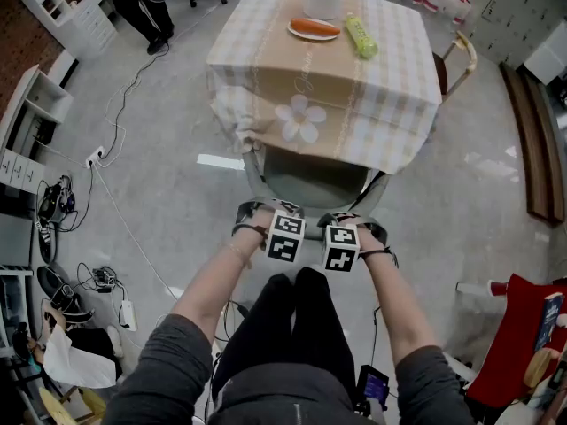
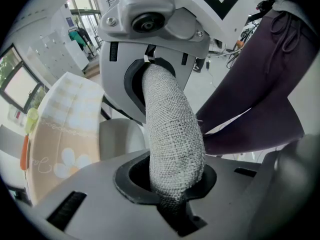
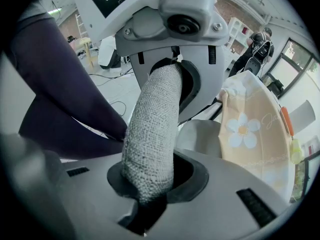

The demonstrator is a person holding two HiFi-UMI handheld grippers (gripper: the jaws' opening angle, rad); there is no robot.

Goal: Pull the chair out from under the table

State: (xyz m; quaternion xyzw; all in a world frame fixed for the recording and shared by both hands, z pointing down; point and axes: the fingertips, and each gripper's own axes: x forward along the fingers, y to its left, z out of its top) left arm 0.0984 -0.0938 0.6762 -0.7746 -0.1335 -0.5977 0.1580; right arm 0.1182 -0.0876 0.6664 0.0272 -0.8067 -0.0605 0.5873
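Here, left gripper (image 2: 169,134) and right gripper (image 3: 152,134) narrowly parted, each clamped on the woven backrest edge (image 2: 176,104) of the grey chair (image 1: 314,180), seat tucked partly under the cloth-covered table (image 1: 354,82).

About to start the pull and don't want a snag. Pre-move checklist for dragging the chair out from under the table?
1. Left gripper clamped on the backrest rim: ok.
2. Right gripper clamped on the same rim: ok.
3. Tablecloth clear of the seat: cannot tell; its hem hangs over the seat's far end.
4. Room behind the backrest: not ok; the person's legs stand right against it.
5. Base under the seat free to slide: cannot tell, hidden.
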